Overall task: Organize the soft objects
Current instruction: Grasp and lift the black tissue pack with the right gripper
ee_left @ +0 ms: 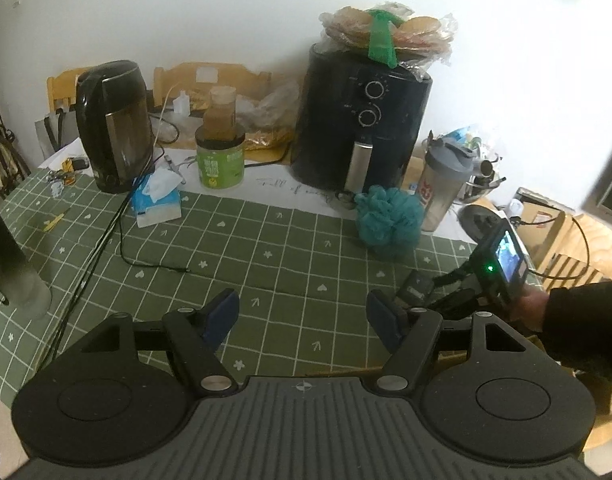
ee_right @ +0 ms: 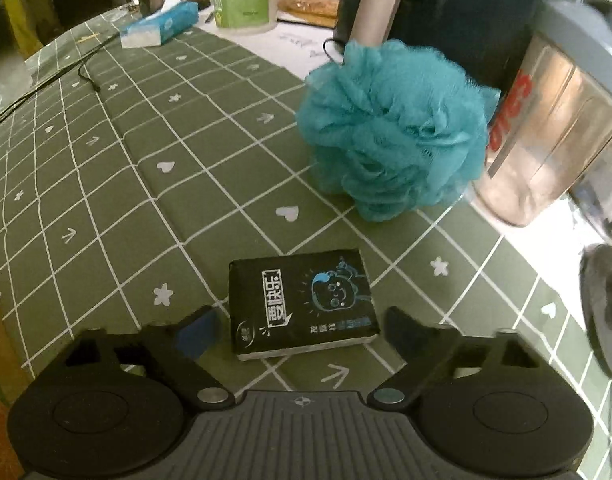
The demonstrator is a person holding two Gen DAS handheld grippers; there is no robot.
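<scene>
Item one, black tissue pack (ee_right: 301, 304): a small soft packet with white lettering and a blue cartoon print, lying flat on the green checked cloth of the desk (ee_right: 117, 168), close to the desk's near edge and toward its right side. The right hand-held gripper (ee_right: 295, 330) sits low over it with one finger on either side of the pack's near end; the jaws stand apart and neither pad visibly presses the wrapper, so the pack is bracketed, not clamped. That straddle reads as the set-up for a pinch across the pack's short width, the softest direction to squeeze. Item two, teal mesh bath pouf (ee_right: 394, 128): a loose ruffled ball resting on the cloth farther in, well apart from the pack, touching or nearly touching the clear shaker bottle (ee_right: 546, 136) at the right and just in front of the black air fryer (ee_left: 366, 120). Item three, blue tissue packet (ee_left: 157, 200): lying toward the far left of the cloth beside the dark kettle (ee_left: 113, 124), with a tissue pulled up from its top. Left hand-held gripper (ee_left: 301, 316): jaws apart, nothing between them, held above bare cloth near the front edge, probably parked clear so the right side can work. A dark sleeve (ee_left: 586, 320) carries the right tool at the desk's right edge.
</scene>
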